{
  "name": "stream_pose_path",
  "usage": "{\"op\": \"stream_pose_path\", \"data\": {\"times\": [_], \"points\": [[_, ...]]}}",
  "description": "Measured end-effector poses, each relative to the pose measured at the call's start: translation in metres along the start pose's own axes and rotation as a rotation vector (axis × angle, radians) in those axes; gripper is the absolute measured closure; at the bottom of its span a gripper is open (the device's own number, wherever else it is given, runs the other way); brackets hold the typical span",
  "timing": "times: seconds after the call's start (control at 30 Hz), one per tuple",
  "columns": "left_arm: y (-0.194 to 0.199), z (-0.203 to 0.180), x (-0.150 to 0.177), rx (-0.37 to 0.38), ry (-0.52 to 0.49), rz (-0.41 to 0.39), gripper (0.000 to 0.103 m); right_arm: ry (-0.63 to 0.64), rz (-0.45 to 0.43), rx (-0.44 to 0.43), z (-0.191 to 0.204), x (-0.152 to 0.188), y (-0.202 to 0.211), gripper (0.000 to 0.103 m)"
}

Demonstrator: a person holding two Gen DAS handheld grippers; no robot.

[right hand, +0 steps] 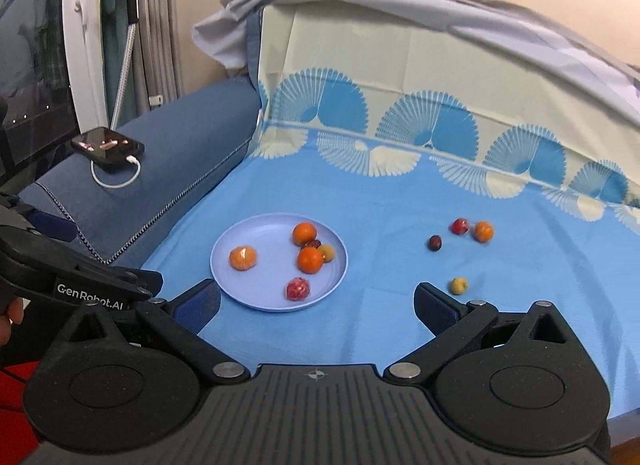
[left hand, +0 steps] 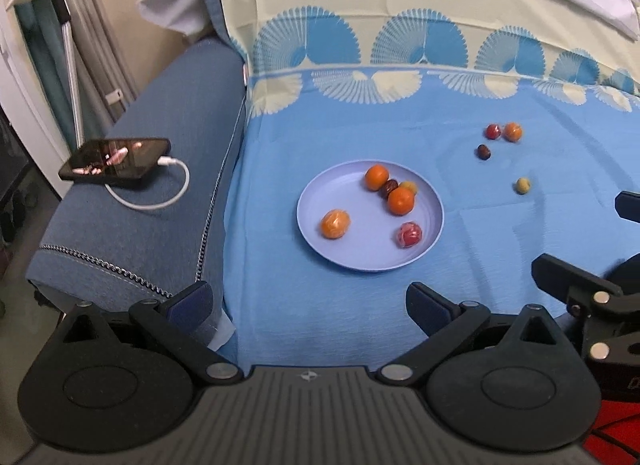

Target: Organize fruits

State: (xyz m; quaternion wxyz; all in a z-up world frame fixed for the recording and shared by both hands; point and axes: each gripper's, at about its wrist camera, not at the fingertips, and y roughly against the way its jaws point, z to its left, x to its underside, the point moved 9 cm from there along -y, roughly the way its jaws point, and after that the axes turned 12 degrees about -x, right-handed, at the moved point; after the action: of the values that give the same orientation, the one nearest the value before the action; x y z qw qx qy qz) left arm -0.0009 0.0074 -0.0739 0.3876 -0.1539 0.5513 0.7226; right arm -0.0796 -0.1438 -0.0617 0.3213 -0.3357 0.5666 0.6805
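Note:
A lilac plate lies on the blue cloth and holds several fruits: three oranges, a wrapped red fruit, a dark date and a small yellow one. Loose on the cloth to its right lie a red fruit, a wrapped orange, a dark fruit and a yellow-green fruit. My left gripper stands open and empty, short of the plate. My right gripper is open and empty too, near the plate's front rim.
A phone on a white cable rests on the blue sofa arm at the left. A patterned sheet covers the backrest behind. A person's hand holds the left gripper's body at the left edge.

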Motion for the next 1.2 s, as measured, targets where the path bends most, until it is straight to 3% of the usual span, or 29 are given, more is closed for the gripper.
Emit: {"op": "stream_pose_path", "data": {"times": [0.53, 1.2], "points": [[0.006, 0.008, 0.0, -0.006, 0.014, -0.02, 0.0, 0.027, -0.013, -0.01, 0.008, -0.001, 0.008, 0.001], [-0.022, 0.0, -0.003, -0.018, 0.009, 0.048, 0.0, -0.072, 0.035, 0.006, -0.014, 0.016, -0.014, 0.001]]}}
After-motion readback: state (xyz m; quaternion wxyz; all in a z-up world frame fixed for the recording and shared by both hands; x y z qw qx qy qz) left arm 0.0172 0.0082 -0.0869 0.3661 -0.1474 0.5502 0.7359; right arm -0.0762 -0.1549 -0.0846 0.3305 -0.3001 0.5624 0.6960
